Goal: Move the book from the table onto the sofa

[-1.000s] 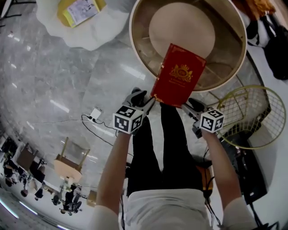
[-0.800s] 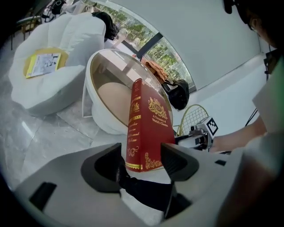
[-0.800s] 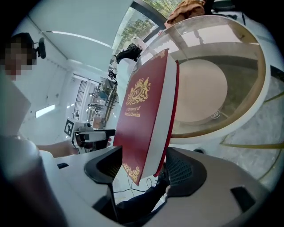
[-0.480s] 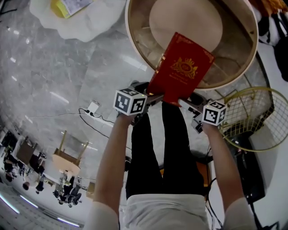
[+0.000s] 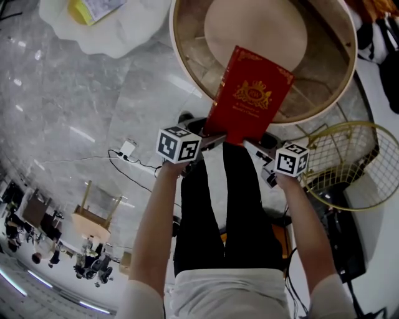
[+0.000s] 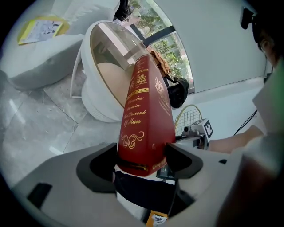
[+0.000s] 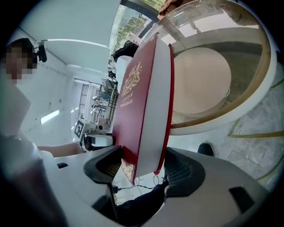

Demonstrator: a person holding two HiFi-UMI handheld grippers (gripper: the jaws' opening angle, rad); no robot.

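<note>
A red hardback book (image 5: 249, 93) with gold print lies tilted across the near rim of the round glass-topped table (image 5: 181, 68), its near end overhanging. My left gripper (image 5: 209, 138) has the book's near left corner between its jaws. They have just been opening, and a sliver of gap shows beside the spine (image 6: 144, 119) in the left gripper view (image 6: 141, 162). My right gripper (image 5: 259, 146) is on the near right corner. Its jaws opened and have closed further, and its pads now meet both covers (image 7: 137, 111) in the right gripper view (image 7: 137, 166).
A white soft seat (image 5: 118, 34) with a yellow booklet (image 5: 93, 7) sits on the marble floor at upper left. A gold wire basket (image 5: 349, 168) stands at right. A cable and plug (image 5: 128, 149) lie on the floor at left. Dark bags (image 5: 380, 37) are at upper right.
Both grippers have moved forward onto the book's near corners, with their jaws now wider and around the book. The book keeps about the same place on the table.
</note>
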